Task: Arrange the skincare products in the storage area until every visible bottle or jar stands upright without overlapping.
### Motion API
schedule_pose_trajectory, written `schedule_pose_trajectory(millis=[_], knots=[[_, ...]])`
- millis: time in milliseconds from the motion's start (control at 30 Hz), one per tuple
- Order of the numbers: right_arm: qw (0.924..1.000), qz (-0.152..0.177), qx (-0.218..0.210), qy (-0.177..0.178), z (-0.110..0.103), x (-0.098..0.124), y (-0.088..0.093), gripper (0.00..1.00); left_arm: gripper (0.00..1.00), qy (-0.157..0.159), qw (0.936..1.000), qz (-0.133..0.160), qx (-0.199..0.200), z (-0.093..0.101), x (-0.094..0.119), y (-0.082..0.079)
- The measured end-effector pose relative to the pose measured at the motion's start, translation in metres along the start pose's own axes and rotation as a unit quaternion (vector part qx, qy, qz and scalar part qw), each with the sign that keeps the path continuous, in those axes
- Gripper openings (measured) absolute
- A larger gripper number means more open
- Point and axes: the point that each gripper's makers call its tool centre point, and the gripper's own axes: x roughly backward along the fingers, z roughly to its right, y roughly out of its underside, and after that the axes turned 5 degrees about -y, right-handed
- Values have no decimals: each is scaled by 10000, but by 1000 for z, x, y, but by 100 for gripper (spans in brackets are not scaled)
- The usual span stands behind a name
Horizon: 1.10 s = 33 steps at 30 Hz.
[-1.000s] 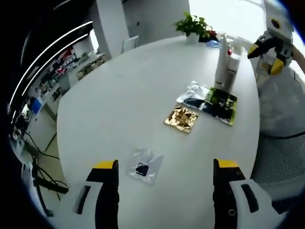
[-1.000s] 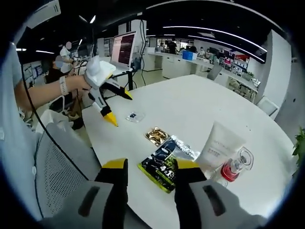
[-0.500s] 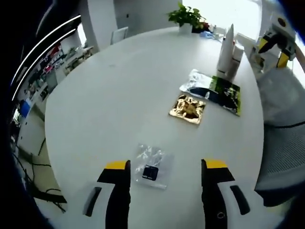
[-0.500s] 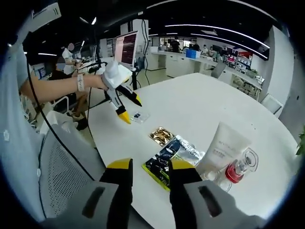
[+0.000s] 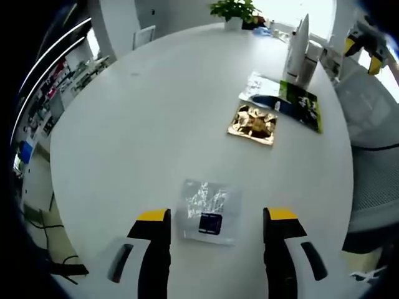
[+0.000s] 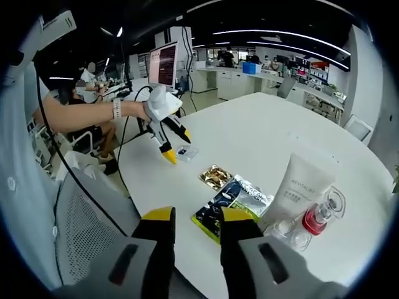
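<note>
Closer now to the small clear sachet [image 5: 209,211] than a second ago: left hand-held gripper [image 5: 216,223] lowered over it, yellow-tipped jaws apart on either side, nothing clamped; earlier well short of the sachet, jaws wider. Seen from the right gripper view, same left hand-held gripper [image 6: 174,144] now right at the sachet [image 6: 186,152] near the counter [image 6: 249,143] edge, having come in from beyond that edge.

Beyond the sachet, gold foil packet [image 5: 253,123] flat on the white counter [image 5: 143,118], then the green-and-black pouch [image 5: 300,103] partly overlapping a silvery pouch [image 5: 260,87]. Further on, white tube [image 5: 298,40] standing upright, touching or just beside a clear bottle with a red part [image 6: 315,219]; upright or lying, hard to say through the distortion. Potted plant [image 5: 234,10] at the far edge.

Right hand-held gripper [image 6: 194,221] raised off the counter by the near edge, jaws narrowly apart, empty, the green-and-black pouch [image 6: 215,215] lined up behind them. Mesh chair back [image 6: 87,240] lower left.
</note>
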Motion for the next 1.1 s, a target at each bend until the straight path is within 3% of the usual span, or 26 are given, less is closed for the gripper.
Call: schedule_pose_trajectory(millis=[267,633,767,1100], knots=[[10000,71,17,48,-2,2,-6,30,54,128,9998,-99,88,-4,-5,2],[9999,124,31,38,-10,2,-9,29,45,286,9990,-274,-220,-1,-4,2],[9999,99,59,62,-10,1,-6,37,40,261,9991,-288,-174,-1,-4,1],[9997,187,85,130,-11,4,-9,44,37,221,9989,-396,-108,5,-2,0]])
